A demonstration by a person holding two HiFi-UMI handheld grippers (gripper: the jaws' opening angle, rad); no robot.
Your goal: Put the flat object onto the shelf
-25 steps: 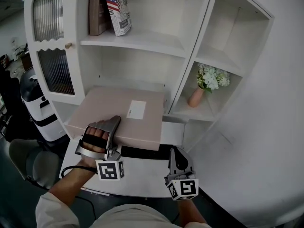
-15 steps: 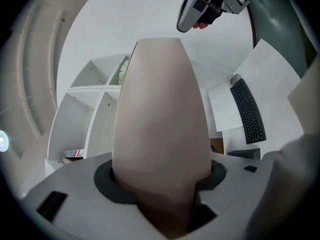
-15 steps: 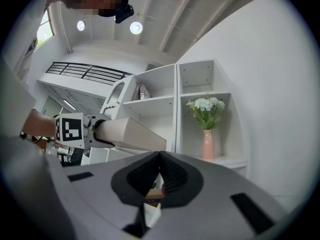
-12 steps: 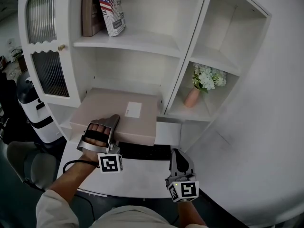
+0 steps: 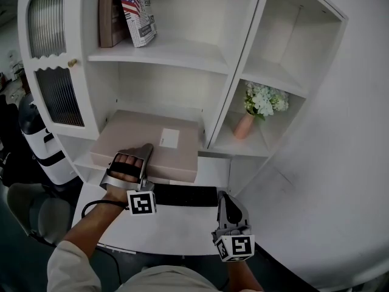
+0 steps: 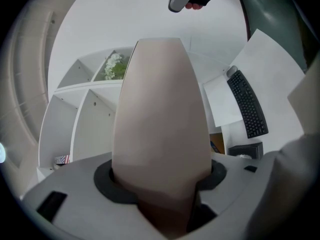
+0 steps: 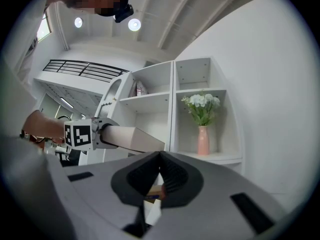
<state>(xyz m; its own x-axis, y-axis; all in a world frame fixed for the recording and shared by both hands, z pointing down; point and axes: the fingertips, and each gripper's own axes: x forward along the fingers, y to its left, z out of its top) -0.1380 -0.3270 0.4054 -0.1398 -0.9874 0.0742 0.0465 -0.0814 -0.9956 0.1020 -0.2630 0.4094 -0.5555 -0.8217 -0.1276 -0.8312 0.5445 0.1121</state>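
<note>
The flat beige box (image 5: 149, 140) with a white label lies level, its far part inside the lower left compartment of the white shelf unit (image 5: 176, 55) and its near edge sticking out over the desk. My left gripper (image 5: 144, 156) is shut on the box's near edge, one jaw on top. In the left gripper view the box (image 6: 160, 124) fills the space between the jaws. My right gripper (image 5: 225, 203) hangs low over the desk's front right, jaws shut with nothing between them. From the right gripper view (image 7: 160, 156) the box (image 7: 136, 139) and left gripper (image 7: 97, 134) show at the left.
Books (image 5: 124, 11) lean on the upper shelf. A pink vase of white flowers (image 5: 246, 125) stands in the right compartment. A black keyboard (image 5: 185, 194) lies on the white desk (image 5: 176, 227) below the box. A ribbed-glass door (image 5: 51, 59) is at left.
The left gripper has carried the box forward, deeper into the lower compartment. The right gripper has stayed about where it was.
</note>
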